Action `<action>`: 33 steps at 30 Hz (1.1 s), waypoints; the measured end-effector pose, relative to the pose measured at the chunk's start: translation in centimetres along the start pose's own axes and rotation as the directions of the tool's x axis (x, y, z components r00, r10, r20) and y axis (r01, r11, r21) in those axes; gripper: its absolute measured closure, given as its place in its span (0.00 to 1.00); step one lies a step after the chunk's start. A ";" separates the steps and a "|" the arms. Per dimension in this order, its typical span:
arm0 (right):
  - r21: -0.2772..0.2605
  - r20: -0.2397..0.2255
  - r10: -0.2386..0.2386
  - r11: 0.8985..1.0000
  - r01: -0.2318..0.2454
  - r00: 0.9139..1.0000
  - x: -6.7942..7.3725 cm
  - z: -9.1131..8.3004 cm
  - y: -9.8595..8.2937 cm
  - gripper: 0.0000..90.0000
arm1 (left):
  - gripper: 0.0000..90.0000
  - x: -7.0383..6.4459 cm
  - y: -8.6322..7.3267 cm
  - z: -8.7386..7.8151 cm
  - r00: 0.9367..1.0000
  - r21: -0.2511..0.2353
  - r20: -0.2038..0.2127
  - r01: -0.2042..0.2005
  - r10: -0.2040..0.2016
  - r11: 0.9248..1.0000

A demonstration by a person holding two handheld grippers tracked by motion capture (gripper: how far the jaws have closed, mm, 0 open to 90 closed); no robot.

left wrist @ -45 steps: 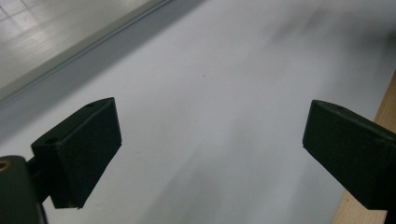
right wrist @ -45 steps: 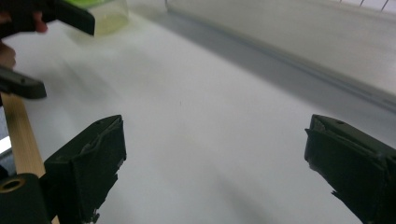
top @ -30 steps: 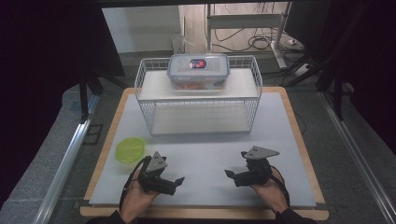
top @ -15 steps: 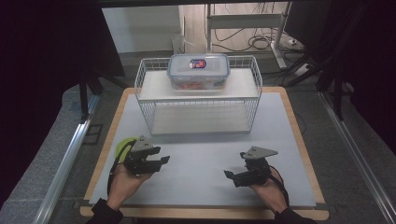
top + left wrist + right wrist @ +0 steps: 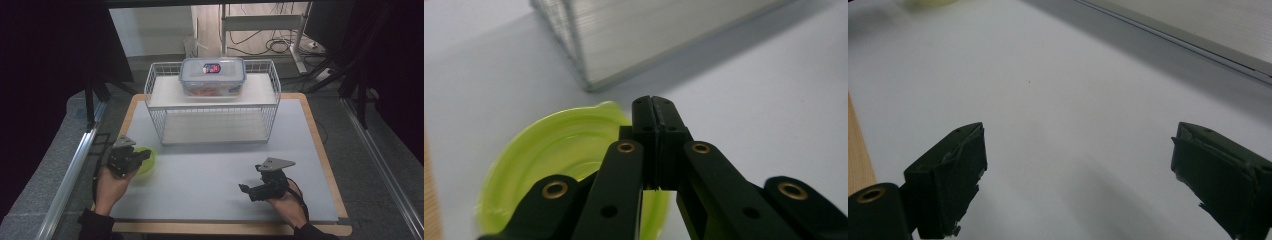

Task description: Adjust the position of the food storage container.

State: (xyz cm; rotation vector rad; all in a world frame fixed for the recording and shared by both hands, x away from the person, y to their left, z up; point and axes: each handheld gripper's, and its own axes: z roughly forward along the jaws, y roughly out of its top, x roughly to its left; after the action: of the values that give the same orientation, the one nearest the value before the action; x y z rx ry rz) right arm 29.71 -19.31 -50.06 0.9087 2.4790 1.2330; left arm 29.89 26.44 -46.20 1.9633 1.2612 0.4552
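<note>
A round yellow-green lid (image 5: 148, 161) lies on the white mat (image 5: 210, 172) at the front left. My left gripper (image 5: 145, 154) hangs just over its near edge with the jaws pressed together and nothing visibly between them; in the left gripper view the shut tips (image 5: 654, 107) sit above the lid (image 5: 554, 160). My right gripper (image 5: 246, 190) rests low at the front right, pointing left, jaws wide apart (image 5: 1078, 165) over bare mat.
A white wire rack (image 5: 150, 87) stands at the back of the mat, and its corner (image 5: 589, 75) is close ahead of the left gripper. A clear lidded food box (image 5: 212, 75) sits on the rack's top shelf. The wooden table edge (image 5: 330, 165) frames the mat.
My left gripper has moved left and away from me, from the front middle-left to over the yellow-green lid. The right gripper has stayed in place.
</note>
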 end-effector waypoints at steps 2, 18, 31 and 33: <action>0.001 0.000 -0.001 1.000 0.001 1.000 0.0 0.0 0.0 0.08 | 1.00 0.7 -0.1 -0.3 1.000 -0.007 -0.022 0.005 -0.005 1.000; 0.012 0.004 -0.008 1.000 0.008 1.000 -0.1 0.0 0.0 0.10 | 1.00 7.2 -3.0 -1.0 0.985 -0.007 -0.117 0.124 -0.124 0.992; 0.035 0.014 -0.002 0.999 0.001 1.000 -0.1 0.2 -0.1 0.11 | 1.00 7.8 -3.9 1.2 0.983 0.042 -0.120 0.145 -0.139 0.989; 0.037 0.014 -0.002 0.999 0.002 1.000 -0.1 0.2 -0.1 0.11 | 1.00 7.8 -3.9 1.3 0.983 0.043 -0.119 0.146 -0.140 0.988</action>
State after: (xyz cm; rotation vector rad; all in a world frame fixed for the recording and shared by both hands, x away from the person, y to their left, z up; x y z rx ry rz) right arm 29.85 -19.31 -50.23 0.9208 2.4989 1.1794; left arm 31.74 33.76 -50.70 1.8952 1.4903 0.4745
